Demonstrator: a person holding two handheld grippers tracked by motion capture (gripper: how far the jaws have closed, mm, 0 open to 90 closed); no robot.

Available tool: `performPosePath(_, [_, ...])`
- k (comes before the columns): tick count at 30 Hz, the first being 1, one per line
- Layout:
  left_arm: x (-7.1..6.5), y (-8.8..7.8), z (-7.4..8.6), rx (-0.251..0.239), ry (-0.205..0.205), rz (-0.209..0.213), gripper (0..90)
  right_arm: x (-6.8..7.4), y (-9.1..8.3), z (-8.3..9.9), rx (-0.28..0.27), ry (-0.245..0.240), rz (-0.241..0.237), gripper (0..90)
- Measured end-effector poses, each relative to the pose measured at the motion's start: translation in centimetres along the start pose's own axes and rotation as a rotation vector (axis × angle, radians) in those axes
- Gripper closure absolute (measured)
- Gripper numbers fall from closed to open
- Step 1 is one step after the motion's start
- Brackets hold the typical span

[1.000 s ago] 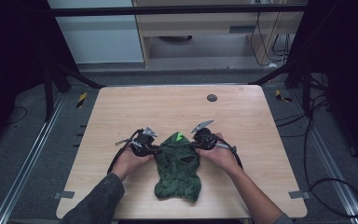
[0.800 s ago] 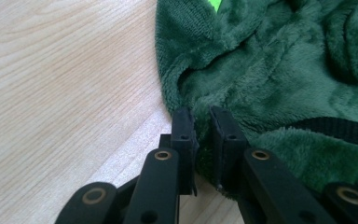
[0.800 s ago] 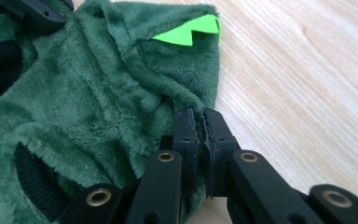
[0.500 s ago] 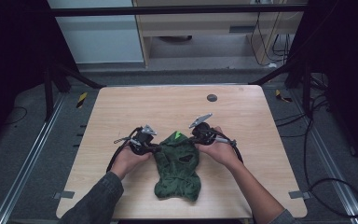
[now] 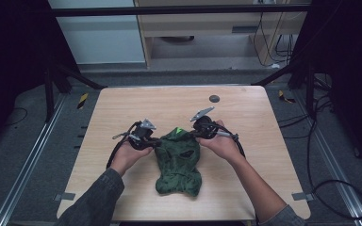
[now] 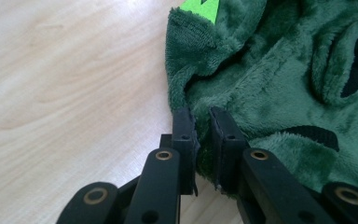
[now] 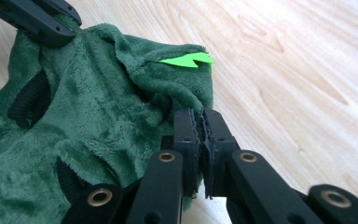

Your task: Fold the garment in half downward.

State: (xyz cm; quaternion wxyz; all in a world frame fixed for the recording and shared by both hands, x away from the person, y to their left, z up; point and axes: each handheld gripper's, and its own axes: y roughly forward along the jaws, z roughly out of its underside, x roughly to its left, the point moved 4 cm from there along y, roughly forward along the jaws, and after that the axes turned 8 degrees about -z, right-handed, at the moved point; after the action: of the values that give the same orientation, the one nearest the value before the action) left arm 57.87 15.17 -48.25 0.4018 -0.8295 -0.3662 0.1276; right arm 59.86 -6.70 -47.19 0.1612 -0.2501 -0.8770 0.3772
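Both grippers have crept up-table since earlier, cloth (image 5: 179, 162) following. Left gripper (image 6: 200, 126) nearly closed, pinching cloth's edge; right gripper (image 7: 200, 122) clamped tight on opposite edge. Cloth lies mid-table (image 5: 122, 108), bright green tag (image 7: 186, 59) uppermost.

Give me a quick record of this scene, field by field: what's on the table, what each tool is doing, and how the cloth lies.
surface: wooden table
item: green plush cloth, bright green tag at its far edge
left tool: pinching cloth's edge
right tool: shut on cloth's opposite edge
cloth state: rumpled, resting on table
other: small dark disc near far edge
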Motion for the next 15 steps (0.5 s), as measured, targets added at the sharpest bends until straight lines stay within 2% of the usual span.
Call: performPosePath(15, [0.9,-1.4,-2.4,-0.038,0.006,-0.032,81.3,-0.7,-1.6,-2.4,-0.029,-0.029,0.027,85.7])
